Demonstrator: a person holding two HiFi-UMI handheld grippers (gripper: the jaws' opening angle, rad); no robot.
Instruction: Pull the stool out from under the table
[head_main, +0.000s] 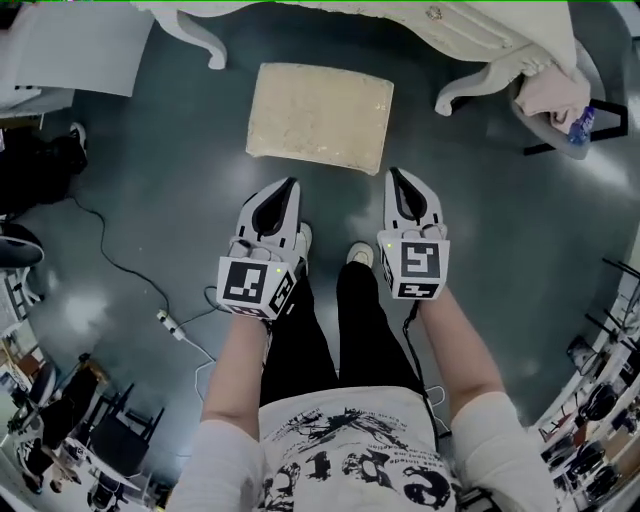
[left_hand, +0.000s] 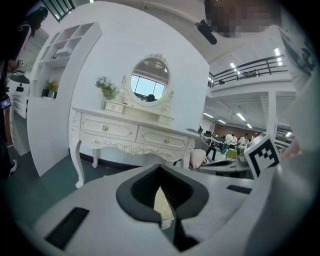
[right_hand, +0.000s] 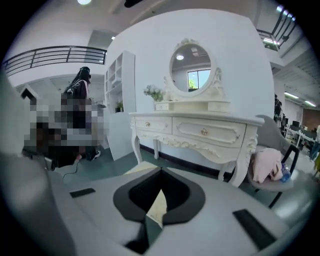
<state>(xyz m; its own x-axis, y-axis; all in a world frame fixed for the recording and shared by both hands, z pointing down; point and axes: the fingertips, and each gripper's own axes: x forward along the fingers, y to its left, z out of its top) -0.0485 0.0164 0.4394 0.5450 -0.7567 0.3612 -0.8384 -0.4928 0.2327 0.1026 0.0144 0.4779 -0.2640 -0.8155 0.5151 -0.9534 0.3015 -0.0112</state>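
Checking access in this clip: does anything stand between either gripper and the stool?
Nothing visible does. The stool stands on the floor just ahead of the left gripper and the right gripper, both shut and empty; the cable lies well off to the left.

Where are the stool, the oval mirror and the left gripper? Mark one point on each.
stool (head_main: 320, 117): head view, middle of its cushioned top.
oval mirror (right_hand: 190, 65): right gripper view, centre of the glass.
left gripper (head_main: 292, 186): head view, the tip where its two jaws meet.
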